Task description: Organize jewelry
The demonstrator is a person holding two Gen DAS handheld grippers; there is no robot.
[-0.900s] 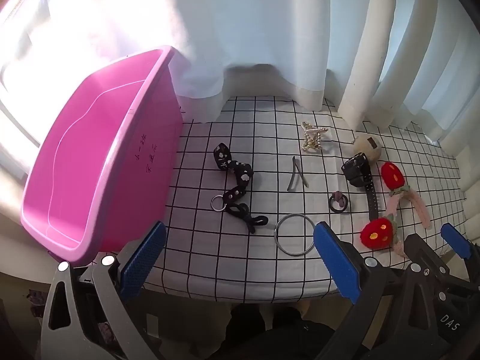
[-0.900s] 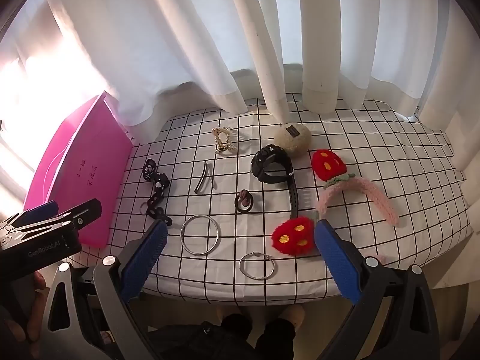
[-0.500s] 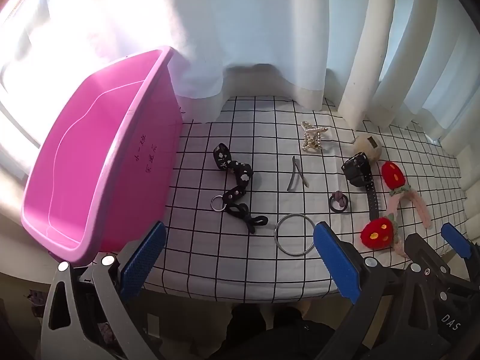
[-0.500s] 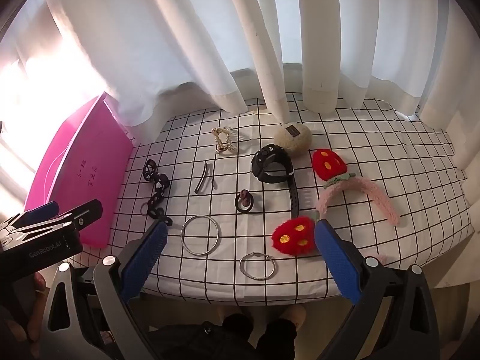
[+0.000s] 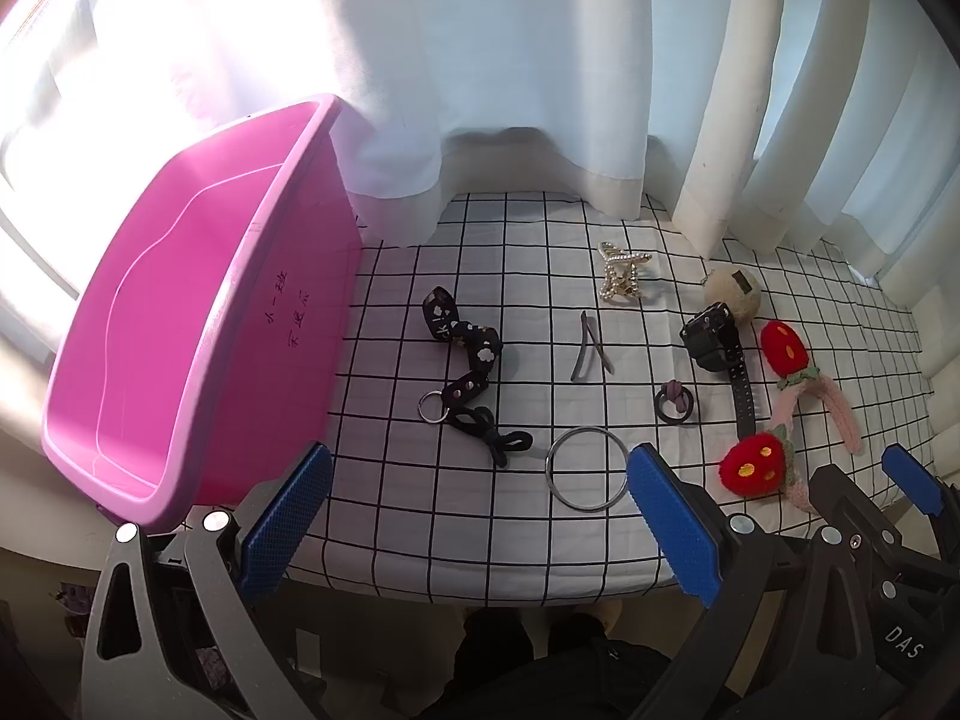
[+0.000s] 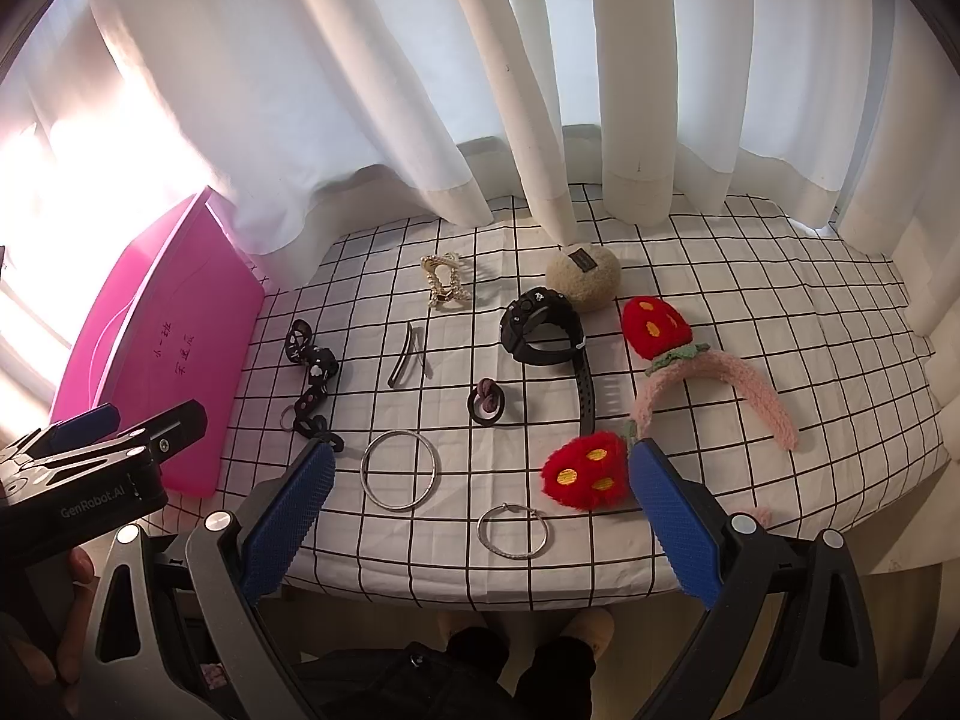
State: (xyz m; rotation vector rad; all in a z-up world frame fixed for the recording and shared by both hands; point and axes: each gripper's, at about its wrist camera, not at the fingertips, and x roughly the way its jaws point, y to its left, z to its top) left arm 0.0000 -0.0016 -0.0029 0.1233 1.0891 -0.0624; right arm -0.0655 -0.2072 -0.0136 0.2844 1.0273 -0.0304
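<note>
Jewelry lies spread on a checked cloth [image 6: 750, 312]: a black patterned strap with a key ring [image 5: 465, 369], a dark hair clip [image 5: 588, 345], a pearl claw clip [image 5: 621, 276], a black watch [image 6: 546, 333], a dark hair tie [image 6: 486, 401], a large silver bangle [image 6: 401, 468], a thinner hoop [image 6: 513, 530], a strawberry headband [image 6: 678, 384] and a fuzzy beige ball [image 6: 585, 276]. A pink bin [image 5: 180, 336] stands at the left. My left gripper [image 5: 480, 516] hovers open near the front edge before the bangle [image 5: 587, 476]. My right gripper [image 6: 480, 516] hangs open above the hoop.
White curtains [image 6: 540, 90] hang along the back of the table and brush the cloth. The table's front edge runs just under both grippers, with a person's dark clothing and feet [image 6: 528, 630] below. A hand [image 6: 78, 570] holds the left tool.
</note>
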